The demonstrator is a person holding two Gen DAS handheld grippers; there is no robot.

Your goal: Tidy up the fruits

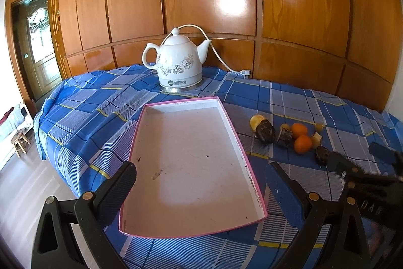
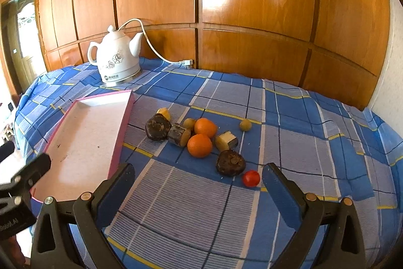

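Two round orange tangerines (image 2: 205, 127), small yellow-green fruits, a red cherry tomato (image 2: 251, 178) and dark brown chunks lie clustered on the blue plaid cloth of the desk (image 2: 289, 117), just right of a shallow white cardboard tray with a pink rim (image 1: 191, 165). Behind stands a white ceramic electric kettle (image 1: 177, 62) against glossy wooden wall panels (image 2: 252, 4). The left claw (image 1: 201, 180) and the right claw (image 2: 199, 180) both gape wide, holding nothing.

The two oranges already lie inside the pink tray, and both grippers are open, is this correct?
Not quite. The two oranges lie on the checked cloth beside the pink tray, which holds nothing, as the right wrist view shows. The left gripper and right gripper are open.
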